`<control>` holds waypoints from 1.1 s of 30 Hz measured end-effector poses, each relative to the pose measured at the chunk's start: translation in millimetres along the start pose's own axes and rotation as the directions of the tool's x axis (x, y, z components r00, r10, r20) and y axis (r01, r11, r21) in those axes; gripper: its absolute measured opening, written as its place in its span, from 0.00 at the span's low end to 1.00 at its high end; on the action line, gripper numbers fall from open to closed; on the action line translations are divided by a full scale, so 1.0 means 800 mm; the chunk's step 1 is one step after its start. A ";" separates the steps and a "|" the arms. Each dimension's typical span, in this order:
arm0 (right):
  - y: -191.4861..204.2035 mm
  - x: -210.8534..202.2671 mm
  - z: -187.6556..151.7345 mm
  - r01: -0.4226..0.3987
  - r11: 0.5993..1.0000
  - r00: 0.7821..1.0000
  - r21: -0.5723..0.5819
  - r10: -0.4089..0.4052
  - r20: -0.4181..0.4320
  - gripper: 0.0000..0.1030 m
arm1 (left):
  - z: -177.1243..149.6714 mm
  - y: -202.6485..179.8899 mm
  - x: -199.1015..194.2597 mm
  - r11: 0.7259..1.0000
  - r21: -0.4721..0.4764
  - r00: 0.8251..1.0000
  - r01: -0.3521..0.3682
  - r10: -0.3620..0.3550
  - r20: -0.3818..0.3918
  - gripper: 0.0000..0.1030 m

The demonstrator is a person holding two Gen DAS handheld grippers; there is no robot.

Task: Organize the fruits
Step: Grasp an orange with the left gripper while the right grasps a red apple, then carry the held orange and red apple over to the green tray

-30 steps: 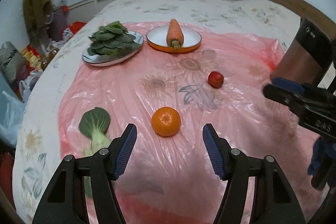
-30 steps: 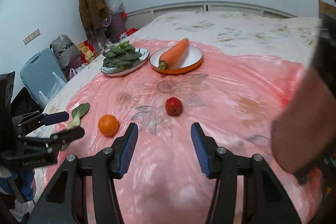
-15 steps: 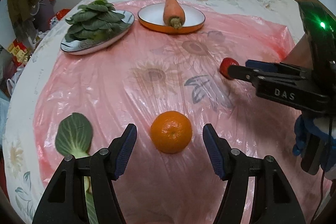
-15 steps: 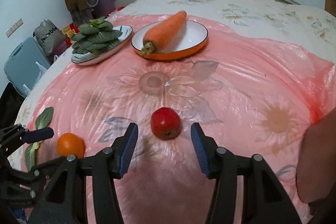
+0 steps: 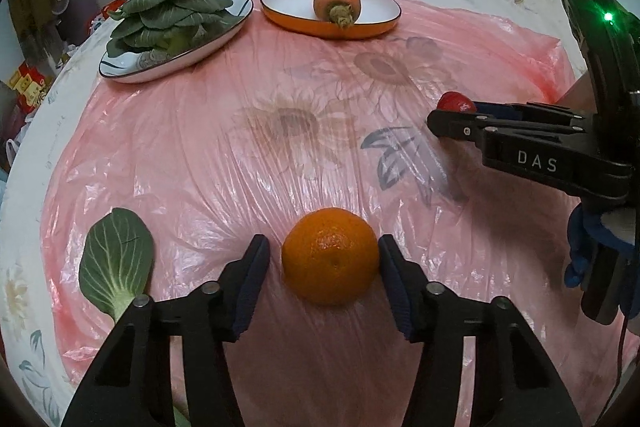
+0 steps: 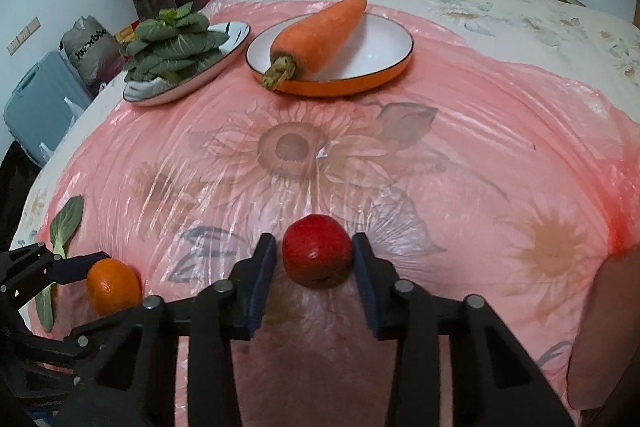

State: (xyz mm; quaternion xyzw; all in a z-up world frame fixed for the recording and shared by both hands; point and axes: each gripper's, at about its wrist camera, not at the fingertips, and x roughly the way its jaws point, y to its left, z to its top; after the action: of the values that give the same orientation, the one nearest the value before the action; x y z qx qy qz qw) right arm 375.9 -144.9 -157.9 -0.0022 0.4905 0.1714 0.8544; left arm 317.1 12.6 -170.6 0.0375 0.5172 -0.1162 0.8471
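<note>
Bystanders on my pink sheet (image 6: 460,155)

I see a carrot (image 6: 316,35) on an orange plate (image 6: 384,75), greens (image 6: 172,43) heaped on another plate (image 6: 230,37), one loose leaf (image 5: 116,259).

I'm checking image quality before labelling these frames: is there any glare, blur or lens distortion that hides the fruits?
Left wrist view: strong fisheye bending with dark corners; the pink plastic sheet shows light glare streaks, yet the orange is sharp. The green light flares slightly. Right wrist view: same bending; glare streaks mid-sheet, the red fruit stays crisp.
</note>
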 end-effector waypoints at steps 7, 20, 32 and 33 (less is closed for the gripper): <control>-0.002 0.006 -0.003 -0.003 1.000 1.000 -0.010 0.003 -0.006 0.47 | -0.004 0.001 -0.001 1.000 0.017 1.000 -0.002 0.001 0.017 0.39; -0.011 -0.013 -0.003 -0.056 0.998 0.998 0.031 0.054 0.041 0.46 | -0.007 0.027 -0.014 0.998 -0.052 0.999 0.028 -0.026 0.044 0.38; 0.009 -0.047 -0.021 -0.093 0.995 0.994 0.025 0.091 0.065 0.46 | -0.021 0.059 -0.038 0.994 -0.113 0.998 0.003 0.004 0.065 0.38; 0.011 -0.051 -0.024 -0.095 0.995 0.994 0.022 0.093 0.065 0.46 | -0.023 0.061 -0.041 0.993 -0.116 0.998 0.001 0.007 0.067 0.38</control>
State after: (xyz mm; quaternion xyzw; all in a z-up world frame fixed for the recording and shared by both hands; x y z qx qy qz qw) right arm 338.6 -151.7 -132.5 0.0369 0.4644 0.2054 0.8607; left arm 298.6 68.6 -153.1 -0.0147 0.4944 -0.0859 0.8649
